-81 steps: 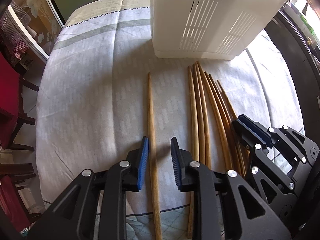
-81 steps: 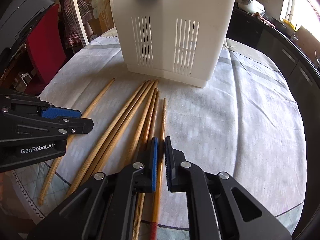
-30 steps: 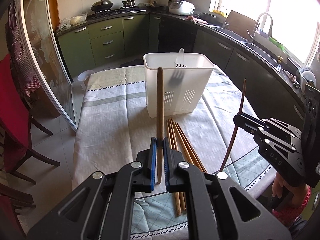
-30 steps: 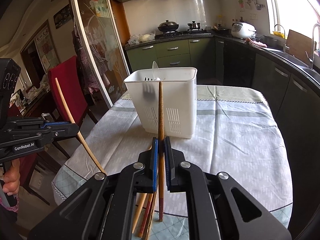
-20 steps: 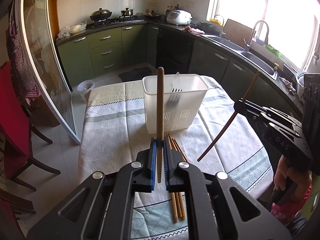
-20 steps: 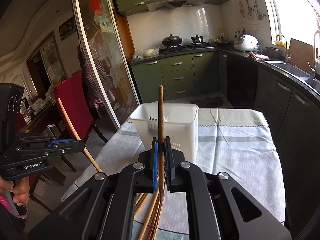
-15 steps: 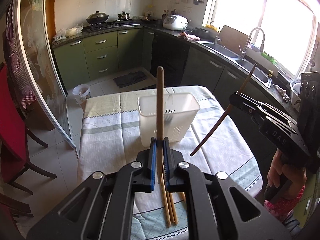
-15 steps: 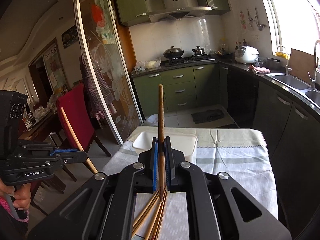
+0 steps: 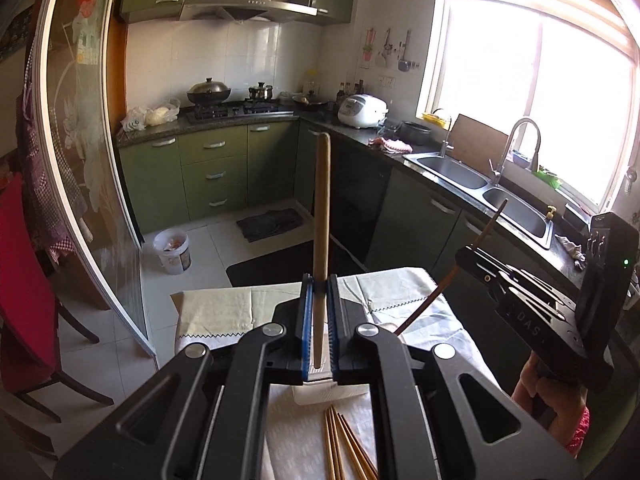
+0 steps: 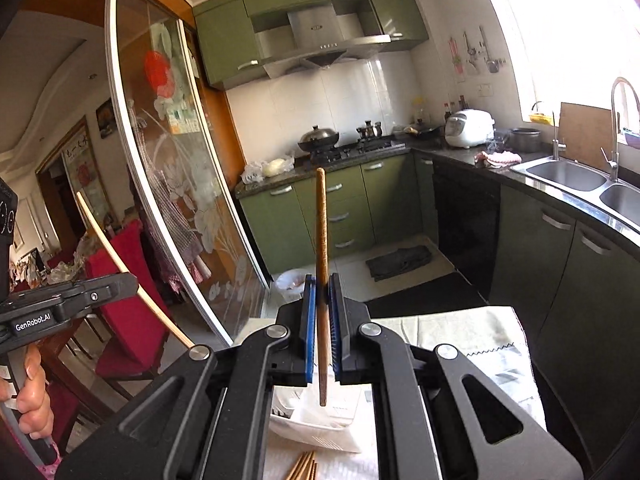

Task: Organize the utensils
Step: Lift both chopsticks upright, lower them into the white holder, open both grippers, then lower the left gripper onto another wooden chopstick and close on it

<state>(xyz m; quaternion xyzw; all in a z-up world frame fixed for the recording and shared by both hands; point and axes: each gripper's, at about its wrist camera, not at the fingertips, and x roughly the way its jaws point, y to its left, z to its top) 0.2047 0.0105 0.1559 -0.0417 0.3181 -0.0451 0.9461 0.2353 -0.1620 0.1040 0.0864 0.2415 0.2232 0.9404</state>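
Left wrist view: my left gripper is clamped on a light wooden chopstick, upright toward 12 o'clock. My right gripper pinches a darker chopstick the same way. White utensil basket sits below both at 6 o'clock, spare chopsticks on the tablecloth nearer me. Advice: tip each stick vertical, centre over the basket mouth, lower before releasing, one hand first to avoid crossing.

Rice cooker on counter, sink under window, red chair
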